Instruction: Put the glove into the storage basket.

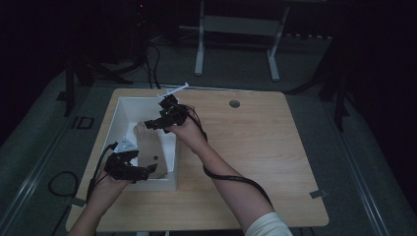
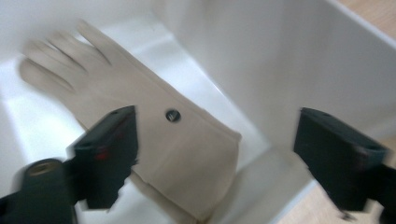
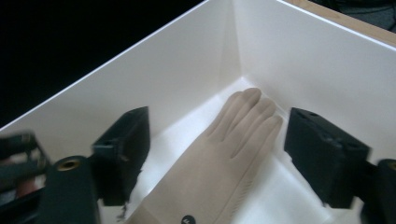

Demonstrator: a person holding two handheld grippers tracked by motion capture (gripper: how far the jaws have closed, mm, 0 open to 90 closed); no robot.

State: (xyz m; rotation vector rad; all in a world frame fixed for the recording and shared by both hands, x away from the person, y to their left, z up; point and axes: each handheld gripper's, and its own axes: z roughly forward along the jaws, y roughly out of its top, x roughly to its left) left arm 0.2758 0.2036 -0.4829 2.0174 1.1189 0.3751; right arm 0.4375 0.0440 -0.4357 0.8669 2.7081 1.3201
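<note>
From the high view, a white box (image 1: 173, 167) sits on the left part of the wooden tabletop (image 1: 255, 147), and a beige glove (image 1: 147, 147) lies flat on its floor, its finger end toward the far wall and its cuff toward the person. The left gripper (image 1: 147, 169) hovers over the near end of the box by the cuff, and the right gripper (image 1: 150, 124) reaches across the right wall to the glove's finger end; holding one at each end is a sensible way to lay a limp thing out straight rather than let it bunch. In the left gripper view, the two black fingers (image 2: 109, 154) stand wide apart with nothing pinched between them, so this gripper is released; the glove (image 2: 154, 140) lies below, its small dark snap button (image 2: 172, 115) facing up, its cuff close to the box's near wall, which suggests it was set down deliberately against that side. In the right gripper view, the fingers (image 3: 126, 149) are likewise spread and grasp nothing; the glove (image 3: 224, 158) rests between and beneath them, its fingertips pointing into the far corner of the box (image 3: 163, 79). My judgement is that the glove has been placed in the box and both grippers are letting go.
</note>
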